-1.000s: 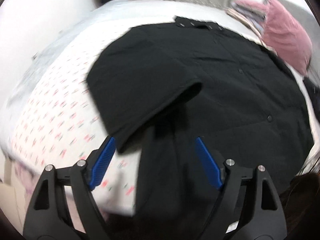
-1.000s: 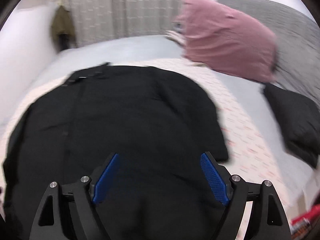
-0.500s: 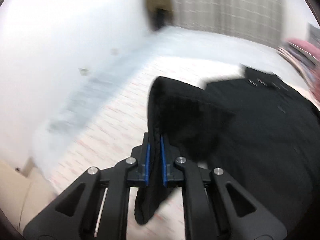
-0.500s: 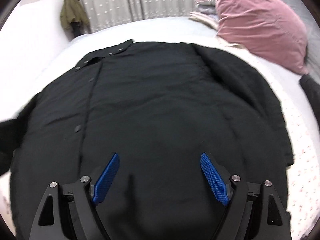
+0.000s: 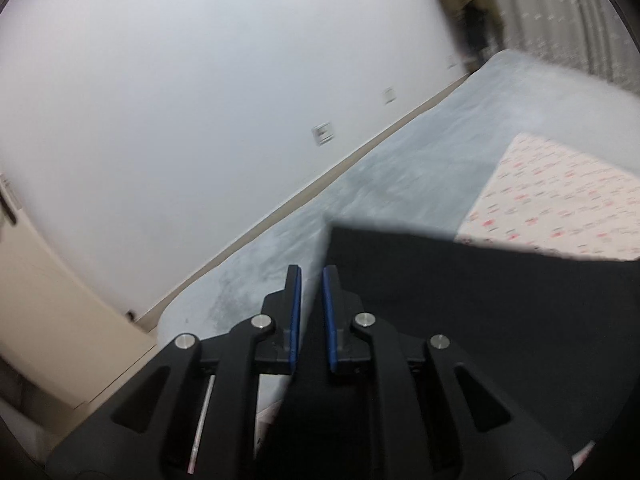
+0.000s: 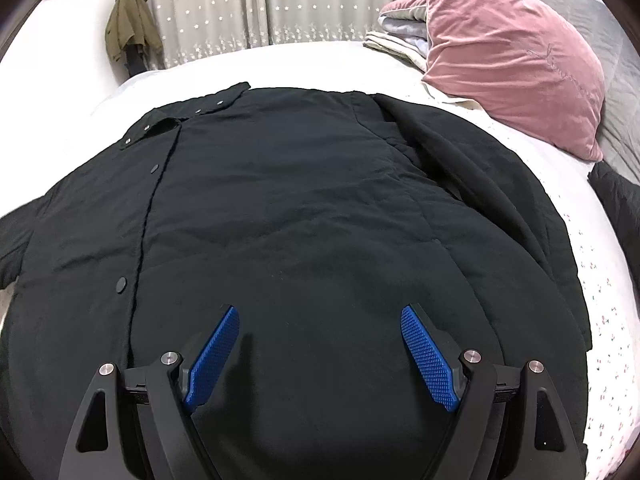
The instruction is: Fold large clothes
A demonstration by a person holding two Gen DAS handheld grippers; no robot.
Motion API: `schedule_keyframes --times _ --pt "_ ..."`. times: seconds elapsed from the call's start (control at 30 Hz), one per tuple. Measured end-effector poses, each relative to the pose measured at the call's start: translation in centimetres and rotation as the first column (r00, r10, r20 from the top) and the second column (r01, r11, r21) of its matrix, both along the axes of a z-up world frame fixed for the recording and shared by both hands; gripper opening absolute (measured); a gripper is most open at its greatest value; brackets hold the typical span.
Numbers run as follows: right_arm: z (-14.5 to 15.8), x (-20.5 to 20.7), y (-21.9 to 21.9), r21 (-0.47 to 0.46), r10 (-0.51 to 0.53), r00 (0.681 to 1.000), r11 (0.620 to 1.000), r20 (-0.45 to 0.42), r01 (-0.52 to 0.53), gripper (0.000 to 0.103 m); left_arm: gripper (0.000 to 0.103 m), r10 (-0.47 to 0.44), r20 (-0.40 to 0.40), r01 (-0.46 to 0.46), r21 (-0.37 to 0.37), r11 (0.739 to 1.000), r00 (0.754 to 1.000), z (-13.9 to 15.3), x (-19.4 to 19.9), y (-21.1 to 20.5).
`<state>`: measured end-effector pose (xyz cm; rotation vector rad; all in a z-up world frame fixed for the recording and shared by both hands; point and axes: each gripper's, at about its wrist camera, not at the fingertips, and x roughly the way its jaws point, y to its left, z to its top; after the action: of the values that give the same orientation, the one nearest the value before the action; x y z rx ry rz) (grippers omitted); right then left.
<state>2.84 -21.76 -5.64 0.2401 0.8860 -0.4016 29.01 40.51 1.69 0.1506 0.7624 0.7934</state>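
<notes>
A large black buttoned coat point(image 6: 300, 200) lies spread flat on the bed, collar at the far end. Above its near hem my right gripper point(image 6: 320, 316) hangs open, with nothing between its blue pads. My left gripper point(image 5: 310, 276) holds the coat's left sleeve point(image 5: 480, 288), pulled out taut towards the bed's left edge. The black cloth sits between its narrow jaws, which are opening slightly. In the right wrist view that sleeve point(image 6: 16, 232) runs off the left edge.
The bed has a white patterned sheet point(image 5: 560, 200) over a grey cover point(image 5: 380, 200). A pink pillow point(image 6: 512, 52), folded linens point(image 6: 400, 36) and a dark garment point(image 6: 616, 200) lie at the right. A white wall point(image 5: 160, 100) and a beige cabinet point(image 5: 48, 320) stand left.
My left gripper closed on the folded-in sleeve, lifted it and swung it out to the left, off the coat's body. My right gripper came lower over the hem and stayed open.
</notes>
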Motion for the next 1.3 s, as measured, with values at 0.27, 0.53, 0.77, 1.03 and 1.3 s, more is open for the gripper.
schedule_keyframes --times 0.27,0.53,0.77,1.03,1.3 --pt "2.1 -1.0 -0.7 -0.048 -0.008 0.995 0.999 0.100 0.013 0.084 0.062 -0.123 -0.017 0.116 -0.229 0.966 0.992 -2.5 -2.7 -3.1" --pt "3.6 -4.3 -6.4 -0.096 -0.164 0.981 0.980 0.102 0.174 0.084 0.081 -0.276 0.095 0.284 -0.517 0.807 0.956 -2.5 -9.1 -12.6" --pt "4.1 -9.4 -15.4 0.160 -0.228 0.967 0.965 0.110 0.210 0.060 0.087 -0.402 0.239 0.453 -0.651 0.609 0.884 -4.2 -12.2 -21.8" --pt "2.4 -6.7 -18.1 0.278 -0.127 0.989 0.955 0.082 0.100 0.060 0.087 -0.504 0.222 0.516 -0.636 0.574 0.835 -7.6 -10.9 -27.4" --pt "0.1 -0.5 -17.8 0.242 -0.048 0.995 0.968 -0.087 0.068 0.011 0.087 -0.539 0.203 0.535 -0.615 0.579 0.817 -7.8 -10.6 -28.7"
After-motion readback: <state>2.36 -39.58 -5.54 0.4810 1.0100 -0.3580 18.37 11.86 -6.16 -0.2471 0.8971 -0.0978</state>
